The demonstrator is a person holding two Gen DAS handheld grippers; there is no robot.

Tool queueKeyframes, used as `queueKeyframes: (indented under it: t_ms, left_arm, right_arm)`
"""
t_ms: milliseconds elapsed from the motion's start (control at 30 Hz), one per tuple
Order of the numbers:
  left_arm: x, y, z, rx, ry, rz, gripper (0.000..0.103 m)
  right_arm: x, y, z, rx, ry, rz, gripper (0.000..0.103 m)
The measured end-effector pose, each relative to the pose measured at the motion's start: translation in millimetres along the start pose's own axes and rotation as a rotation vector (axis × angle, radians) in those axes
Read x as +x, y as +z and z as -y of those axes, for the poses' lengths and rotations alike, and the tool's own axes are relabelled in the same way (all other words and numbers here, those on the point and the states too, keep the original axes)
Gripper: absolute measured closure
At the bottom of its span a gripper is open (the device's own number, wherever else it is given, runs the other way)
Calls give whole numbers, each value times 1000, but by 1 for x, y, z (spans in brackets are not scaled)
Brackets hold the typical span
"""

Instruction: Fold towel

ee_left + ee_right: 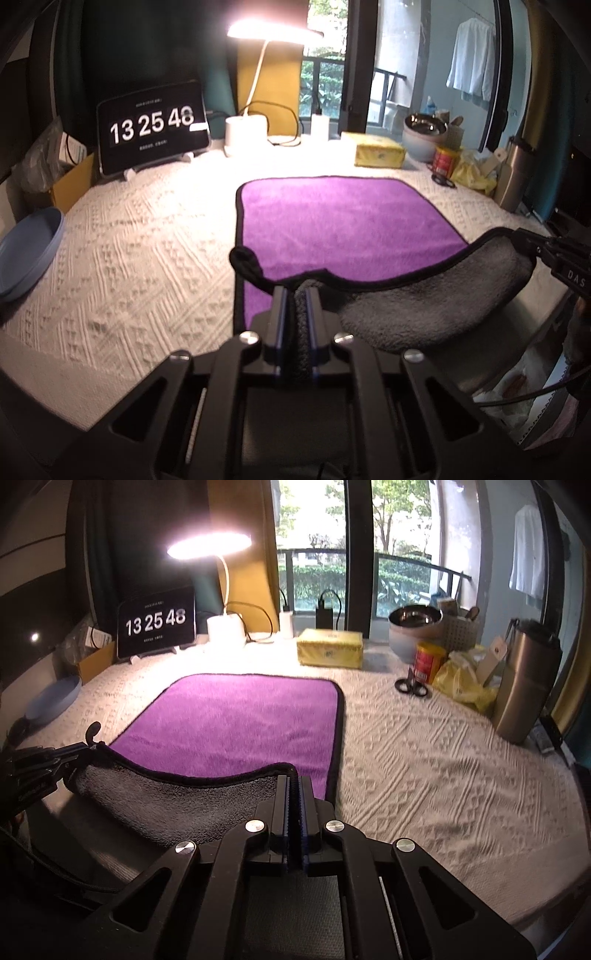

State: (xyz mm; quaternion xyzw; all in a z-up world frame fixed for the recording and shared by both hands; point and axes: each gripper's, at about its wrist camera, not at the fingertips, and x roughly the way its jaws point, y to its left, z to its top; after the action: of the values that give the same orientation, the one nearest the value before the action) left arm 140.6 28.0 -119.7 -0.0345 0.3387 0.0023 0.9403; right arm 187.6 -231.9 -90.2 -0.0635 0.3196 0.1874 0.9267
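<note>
On white knitted table cover (424,760): purple plush towel with grey underside and black hem (332,218), soft, light, limp, near edge lifted, left gripper (297,291) and right gripper (293,779) each clamped on one near corner, best grip there.

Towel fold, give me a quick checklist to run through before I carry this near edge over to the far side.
1. Left tool shut on the near edge of the towel: ok.
2. Right tool shut on the near right corner: ok.
3. Near edge lifted, grey underside showing: ok.
4. Far half lying flat on the tablecloth: ok.
5. Scissors apart from the towel: ok.
6. Both grips equally deep: cannot tell.
</note>
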Motion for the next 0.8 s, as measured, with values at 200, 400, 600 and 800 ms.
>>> queueKeyframes:
  t_ms: [200, 400, 600, 800]
  left_arm:
    - [-5, 20, -4, -6, -12, 30, 93]
    - [-6, 36, -8, -27, -16, 64, 93]
    - [-6, 55, -13, -32, -18, 107, 93]
    - [-3, 74, -17, -36, -20, 144, 93]
  right_arm:
    - [-5, 18, 4, 21, 11, 38, 98]
    - [-4, 35, 6, 23, 11, 72, 98]
    - [0, 52, 9, 15, -1, 101, 98]
    - [4, 70, 14, 16, -13, 139, 98]
